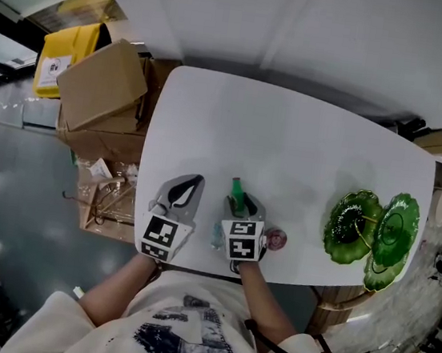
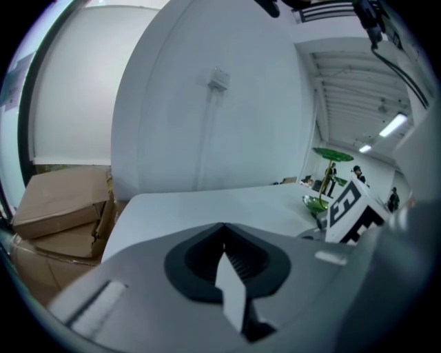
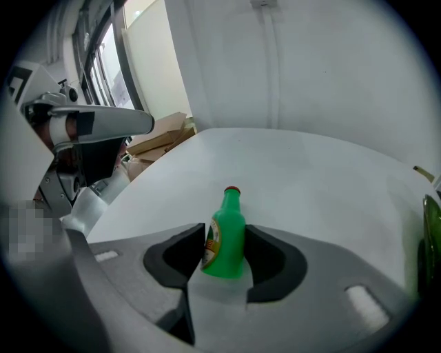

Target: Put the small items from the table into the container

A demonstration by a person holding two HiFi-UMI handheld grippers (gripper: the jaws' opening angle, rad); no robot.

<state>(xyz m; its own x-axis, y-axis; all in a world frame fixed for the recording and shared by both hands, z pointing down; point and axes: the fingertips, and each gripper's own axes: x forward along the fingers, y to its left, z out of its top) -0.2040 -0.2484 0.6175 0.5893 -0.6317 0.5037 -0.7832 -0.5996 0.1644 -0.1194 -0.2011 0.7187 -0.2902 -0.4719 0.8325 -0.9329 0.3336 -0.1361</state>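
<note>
White tabletop [image 1: 290,140] fills the middle of the room, and near its front edge a small green bottle [image 3: 224,238] with a red cap stands almost upright between the jaws of the right gripper [image 1: 241,208]. Both dark pads sit against its sides, so the tongs are clenched on it. I cannot tell whether its base rests on the table. Just right of that gripper's marker cube [image 1: 242,240] lies a small pink round item [image 1: 276,239], and a pale bluish bit [image 1: 217,236] sits at its left side, too small to make out. Beside it, the left gripper [image 1: 187,191] hovers over the table edge with its jaws clenched together on nothing. Well off to the right stands a green glass tiered dish [image 1: 372,228] with a gold stem. Beyond the table's left side, brown cardboard boxes [image 1: 104,84] are stacked on the floor, with something yellow [image 1: 67,55] behind them.
</note>
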